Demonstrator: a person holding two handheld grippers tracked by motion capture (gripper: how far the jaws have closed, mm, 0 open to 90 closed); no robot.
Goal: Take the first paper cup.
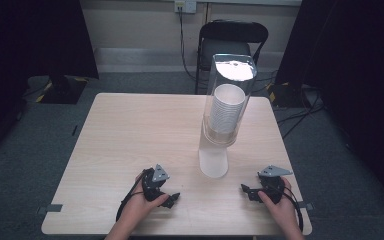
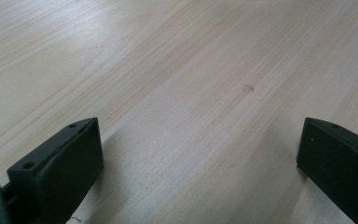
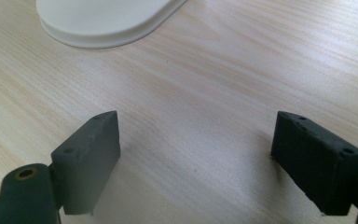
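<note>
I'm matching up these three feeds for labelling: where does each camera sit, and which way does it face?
High view: above the person's side, looking forward and down at the pale wooden table and tall clear cup dispenser; both hands with left hand-held gripper and right hand-held gripper.
Left gripper view: low, along its open black jaws at bare tabletop.
Right gripper view: along its open jaws; shares the dispenser's white base with the high view.

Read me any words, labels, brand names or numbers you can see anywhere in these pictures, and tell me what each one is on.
None: no readable text in any view.
The cup dispenser and its stack of white cups are unprinted.
The table shows bare wood grain.
The left gripper and right gripper, both open, bear no markings.
The wall socket is too small to read.
</note>
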